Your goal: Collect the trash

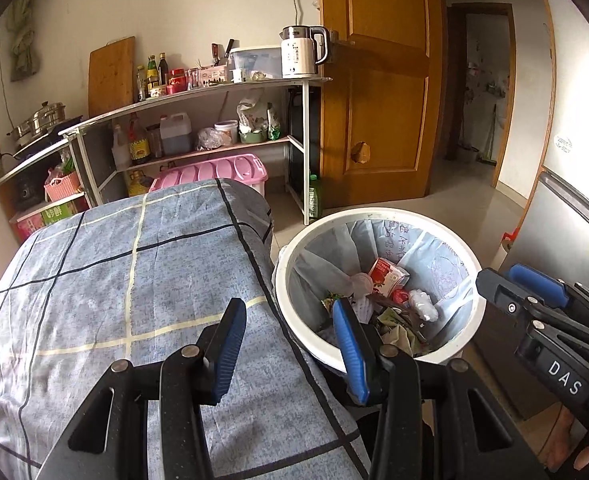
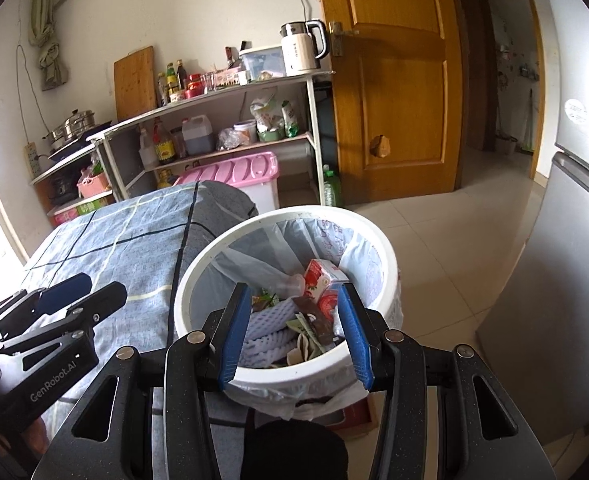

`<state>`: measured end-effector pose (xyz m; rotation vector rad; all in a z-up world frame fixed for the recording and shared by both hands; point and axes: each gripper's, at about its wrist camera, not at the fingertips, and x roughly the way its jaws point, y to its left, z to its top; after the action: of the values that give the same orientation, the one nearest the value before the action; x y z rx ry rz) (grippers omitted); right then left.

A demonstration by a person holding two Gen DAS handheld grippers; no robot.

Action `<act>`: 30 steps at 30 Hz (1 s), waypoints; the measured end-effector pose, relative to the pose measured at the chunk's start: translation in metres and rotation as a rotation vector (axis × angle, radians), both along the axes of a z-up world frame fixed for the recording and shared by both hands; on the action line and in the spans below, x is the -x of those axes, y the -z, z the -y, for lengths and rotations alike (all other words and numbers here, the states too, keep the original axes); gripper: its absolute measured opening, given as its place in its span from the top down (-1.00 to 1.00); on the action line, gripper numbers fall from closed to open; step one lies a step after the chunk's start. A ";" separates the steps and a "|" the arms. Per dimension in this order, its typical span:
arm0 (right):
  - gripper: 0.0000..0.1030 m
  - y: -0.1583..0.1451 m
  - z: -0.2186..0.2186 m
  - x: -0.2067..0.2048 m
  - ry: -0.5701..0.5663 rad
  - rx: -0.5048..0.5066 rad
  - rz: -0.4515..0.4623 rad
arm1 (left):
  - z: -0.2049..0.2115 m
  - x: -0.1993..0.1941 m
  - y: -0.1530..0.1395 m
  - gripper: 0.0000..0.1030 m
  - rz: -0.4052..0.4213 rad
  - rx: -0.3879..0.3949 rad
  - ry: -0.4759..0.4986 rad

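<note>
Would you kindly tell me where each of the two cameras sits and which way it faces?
Left wrist: on the left gripper, angled down over the checked blue cloth toward the white bin; the right gripper shows at right.
Right wrist: on the right gripper, angled down into the bin; the left gripper shows at left.
Shared: bin, red carton, shelves, kettle, wooden door.
</note>
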<state>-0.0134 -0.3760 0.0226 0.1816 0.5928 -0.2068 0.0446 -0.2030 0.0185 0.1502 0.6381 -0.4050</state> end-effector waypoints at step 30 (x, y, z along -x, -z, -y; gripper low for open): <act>0.11 0.006 -0.029 0.045 0.028 0.015 0.041 | -0.017 0.058 0.001 0.12 0.052 0.025 -0.018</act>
<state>-0.0581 -0.3471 0.0168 0.1792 0.5479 -0.2346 -0.0130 -0.1864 0.0175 0.1304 0.5824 -0.3899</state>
